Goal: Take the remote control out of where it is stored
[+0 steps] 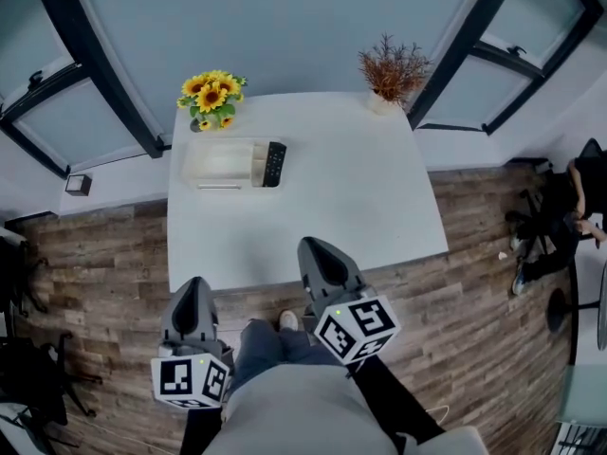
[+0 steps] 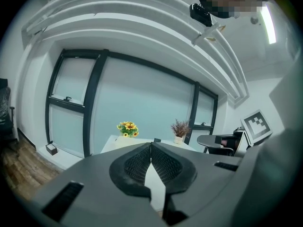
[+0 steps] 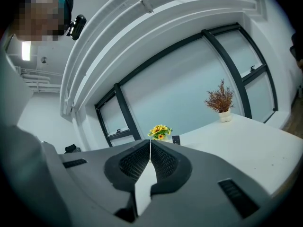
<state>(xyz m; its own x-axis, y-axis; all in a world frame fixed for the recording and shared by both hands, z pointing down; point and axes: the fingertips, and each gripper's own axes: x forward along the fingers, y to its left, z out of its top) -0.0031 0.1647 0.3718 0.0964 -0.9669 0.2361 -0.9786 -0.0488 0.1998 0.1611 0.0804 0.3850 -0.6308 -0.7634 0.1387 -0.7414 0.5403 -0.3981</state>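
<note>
While stowed in holder (image 1: 220, 164), rt end, remote (image 1: 274, 163) black, slim

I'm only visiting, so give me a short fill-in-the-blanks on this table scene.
The yellow flowers on the table are ___.
The remote control in the storage box is coloured ___.
The left gripper and right gripper both have their jaws ___, holding nothing.
Missing words: sunflowers; black; shut.
</note>
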